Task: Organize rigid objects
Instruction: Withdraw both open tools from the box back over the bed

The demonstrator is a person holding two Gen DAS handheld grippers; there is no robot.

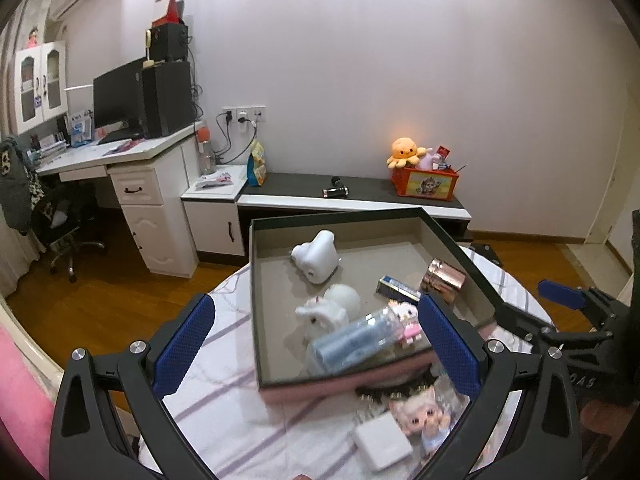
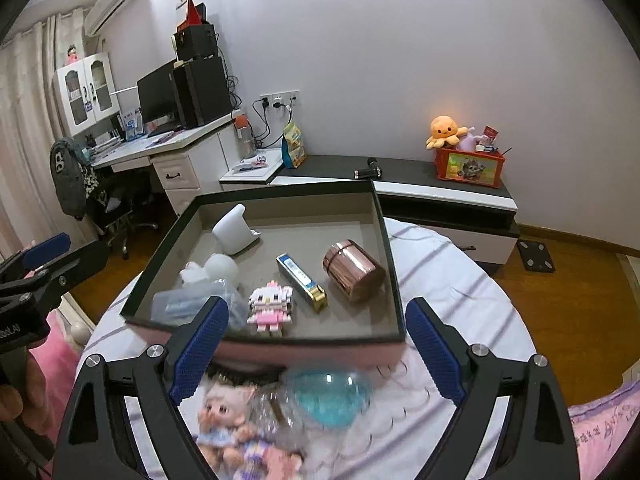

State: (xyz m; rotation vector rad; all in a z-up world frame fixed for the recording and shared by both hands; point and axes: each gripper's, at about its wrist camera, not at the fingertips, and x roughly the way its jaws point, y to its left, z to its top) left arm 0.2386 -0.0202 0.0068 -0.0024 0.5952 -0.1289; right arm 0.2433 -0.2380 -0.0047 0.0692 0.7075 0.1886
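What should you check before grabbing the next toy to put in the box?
1. Left tongs open, nothing held: ok.
2. Right tongs open, nothing held: ok.
3. Free floor space in the box: ok, its far side is bare.
4. Things left outside: not ok; the doll, the blue ball and the white charger lie on the table in front of the box.
5. Doll clear to grab: cannot tell, clear wrapping lies against it.

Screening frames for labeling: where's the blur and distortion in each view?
Left wrist: clear bottle and doll near the lens smeared, room beyond sharp, fisheye bends the box rim. Right wrist: doll and teal ball blurred, copper can crisp.
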